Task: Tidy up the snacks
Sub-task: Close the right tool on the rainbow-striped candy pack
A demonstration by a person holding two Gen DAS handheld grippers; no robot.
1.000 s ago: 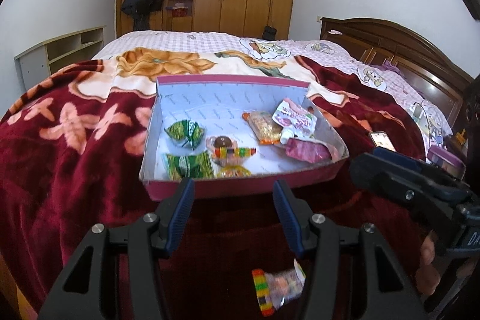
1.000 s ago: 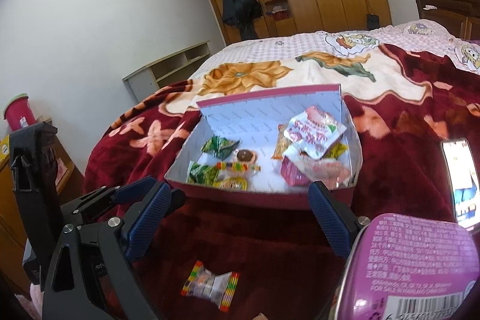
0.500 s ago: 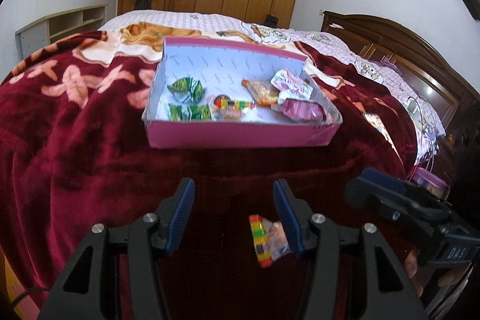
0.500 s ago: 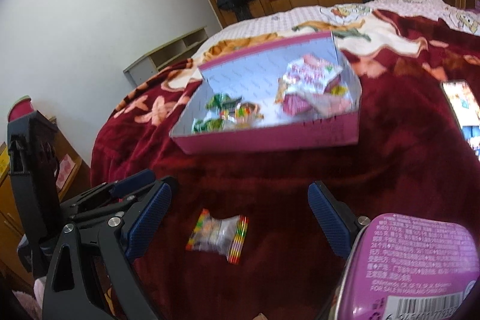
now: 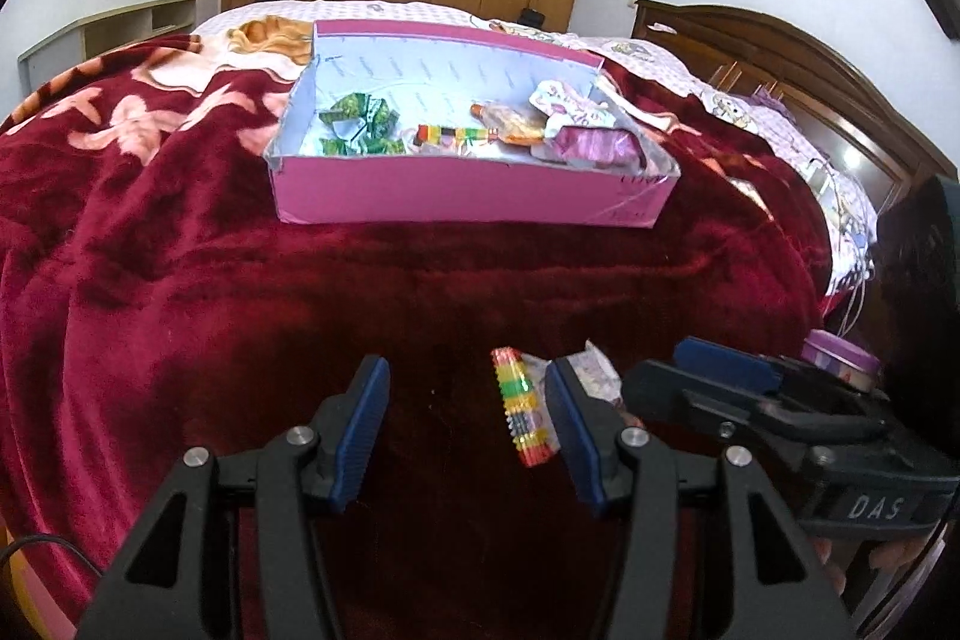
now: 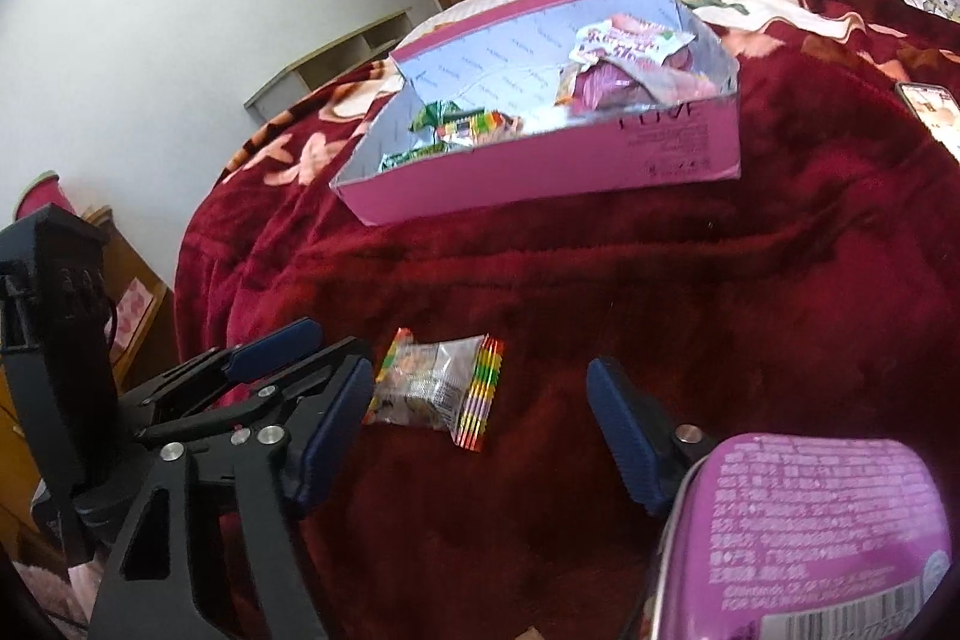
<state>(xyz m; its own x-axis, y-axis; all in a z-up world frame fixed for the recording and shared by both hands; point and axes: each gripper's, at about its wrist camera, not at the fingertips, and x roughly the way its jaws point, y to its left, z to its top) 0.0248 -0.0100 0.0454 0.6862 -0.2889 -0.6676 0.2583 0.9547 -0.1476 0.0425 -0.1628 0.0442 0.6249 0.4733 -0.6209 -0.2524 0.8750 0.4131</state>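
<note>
**Picking Up the Loose Snack Packet**

The snack packet (image 6: 433,388) lies flat on the maroon blanket (image 6: 660,292) at the near edge of the bed, well apart from the pink box (image 6: 540,184) farther back. It is a clear crinkled film pouch with rainbow-striped sealed ends; in the left wrist view one striped end (image 5: 521,415) stands just inside the right finger of the left tool (image 5: 465,430).

Tool state: the left tool is released, jaws spread, nothing between the pads. The right tool (image 6: 480,436) is likewise released and wide, with the packet lying ahead of its left finger. Neither tool touches the packet.

Recommended procedure, judged from the layout:
1. Use one tool only; the two are close together and could collide.
2. Centre the packet between the pads before lowering.
3. Clamp across the pouch body, not the thin striped seal, since slick film is likely to slip.
4. Press lightly into the blanket; the plush pile will probably yield and could catch in the pads.

The box is thin card, pink outside and pale inside, with low walls. It already holds green foil packets (image 5: 354,118), a striped candy, and pink and white wrappers (image 6: 630,46). A purple tin (image 6: 810,538) sits near right.
</note>
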